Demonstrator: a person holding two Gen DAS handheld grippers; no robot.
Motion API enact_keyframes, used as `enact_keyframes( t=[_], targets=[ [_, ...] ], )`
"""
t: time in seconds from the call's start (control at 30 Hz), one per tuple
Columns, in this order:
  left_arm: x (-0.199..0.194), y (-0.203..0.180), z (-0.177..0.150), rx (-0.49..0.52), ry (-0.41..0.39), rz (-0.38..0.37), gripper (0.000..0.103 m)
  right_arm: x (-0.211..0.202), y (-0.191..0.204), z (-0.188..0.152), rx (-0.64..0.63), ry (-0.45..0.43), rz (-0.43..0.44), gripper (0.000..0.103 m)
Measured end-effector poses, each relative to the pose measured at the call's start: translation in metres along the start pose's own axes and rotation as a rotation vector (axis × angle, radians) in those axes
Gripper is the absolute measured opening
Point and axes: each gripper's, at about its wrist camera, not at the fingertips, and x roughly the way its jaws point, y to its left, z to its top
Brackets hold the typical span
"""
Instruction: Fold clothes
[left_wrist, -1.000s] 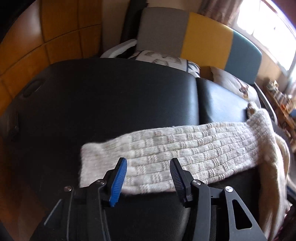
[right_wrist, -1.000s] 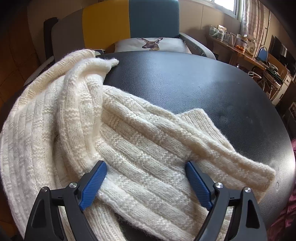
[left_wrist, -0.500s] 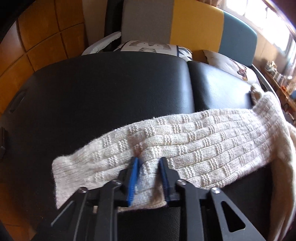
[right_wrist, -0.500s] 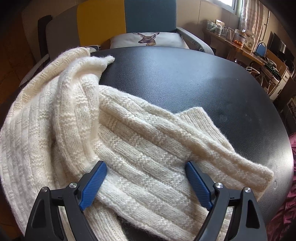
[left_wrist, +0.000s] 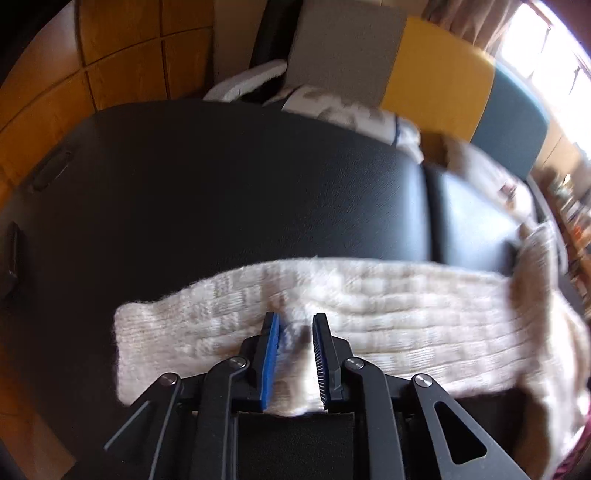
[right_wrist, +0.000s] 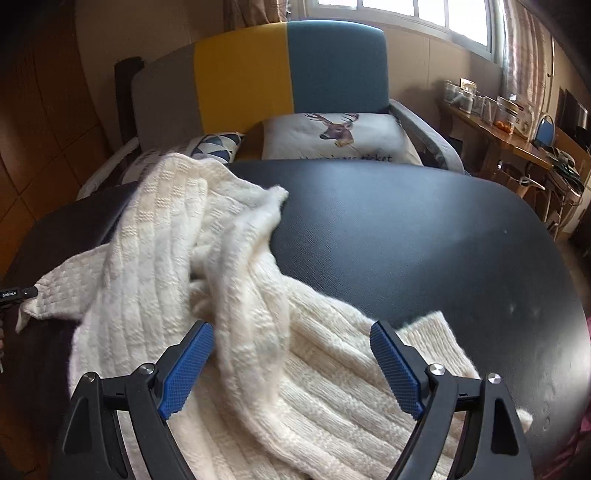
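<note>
A cream knitted sweater (right_wrist: 236, 280) lies bunched on the black padded table (right_wrist: 406, 229). In the left wrist view one sleeve (left_wrist: 388, 317) stretches across the table (left_wrist: 229, 192) from left to right. My left gripper (left_wrist: 293, 325) is shut on that sleeve's near edge, and the knit puckers between the blue pads. In the right wrist view my right gripper (right_wrist: 291, 336) hangs open over the sweater's body, with nothing pinched between its fingers. The left gripper's tip (right_wrist: 18, 293) shows at the far left edge, holding the sleeve end.
A sofa (right_wrist: 280, 74) with grey, yellow and teal back panels stands behind the table, with a deer-print cushion (right_wrist: 336, 136) on it. A wooden side table with jars (right_wrist: 491, 110) is at the right. Orange wood panelling (left_wrist: 110, 70) lines the left wall.
My left gripper went from open above the sleeve to shut on its edge, and now lifts it. The right gripper rose and pulled back; the sweater has shifted and bunched more toward the left.
</note>
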Motion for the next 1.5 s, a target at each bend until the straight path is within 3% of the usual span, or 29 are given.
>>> enact_keyframes(
  t=[0.1, 0.13, 0.2, 0.4, 0.5, 0.6, 0.7, 0.73, 0.8, 0.83, 0.9, 1.27, 1.5],
  targets=[
    [-0.020, -0.022, -0.015, -0.055, 0.011, -0.202, 0.037, 0.004, 0.012, 0.016, -0.013, -0.015, 0.071, 0.089],
    [-0.019, -0.034, -0.021, -0.055, 0.040, -0.262, 0.044, 0.007, 0.013, 0.021, -0.014, -0.011, 0.058, 0.089],
    [-0.014, -0.060, -0.034, -0.053, 0.100, -0.357, 0.046, 0.016, 0.014, 0.030, -0.017, 0.003, 0.032, 0.089],
    [0.015, -0.140, -0.063, -0.060, 0.277, -0.525, 0.051, 0.050, 0.006, 0.033, -0.028, 0.119, 0.036, 0.089],
    [0.024, -0.172, -0.070, -0.063, 0.337, -0.564, 0.051, 0.069, -0.002, 0.026, -0.038, 0.174, 0.014, 0.089],
    [0.025, -0.191, -0.077, -0.067, 0.348, -0.567, 0.052, 0.086, -0.016, 0.017, 0.003, 0.222, 0.027, 0.089],
    [0.027, -0.195, -0.083, -0.123, 0.367, -0.558, 0.066, 0.091, -0.032, 0.012, 0.068, 0.211, 0.073, 0.090],
    [0.029, -0.194, -0.082, -0.136, 0.374, -0.548, 0.066, 0.091, -0.033, 0.011, 0.066, 0.201, 0.077, 0.091],
    [0.032, -0.192, -0.078, -0.153, 0.383, -0.528, 0.057, 0.091, -0.035, 0.009, 0.057, 0.186, 0.081, 0.092],
    [0.028, -0.194, -0.076, -0.128, 0.356, -0.520, 0.037, 0.091, -0.035, 0.009, 0.047, 0.182, 0.077, 0.093],
    [0.018, -0.198, -0.073, -0.062, 0.297, -0.486, 0.010, 0.091, -0.036, 0.010, 0.035, 0.180, 0.071, 0.093],
    [0.012, -0.195, -0.052, 0.003, 0.216, -0.460, 0.006, 0.096, -0.046, 0.010, 0.065, 0.180, 0.054, 0.095],
    [0.032, -0.170, -0.030, 0.030, 0.178, -0.325, 0.005, 0.097, -0.056, 0.008, 0.052, 0.180, -0.023, 0.097]
  ],
)
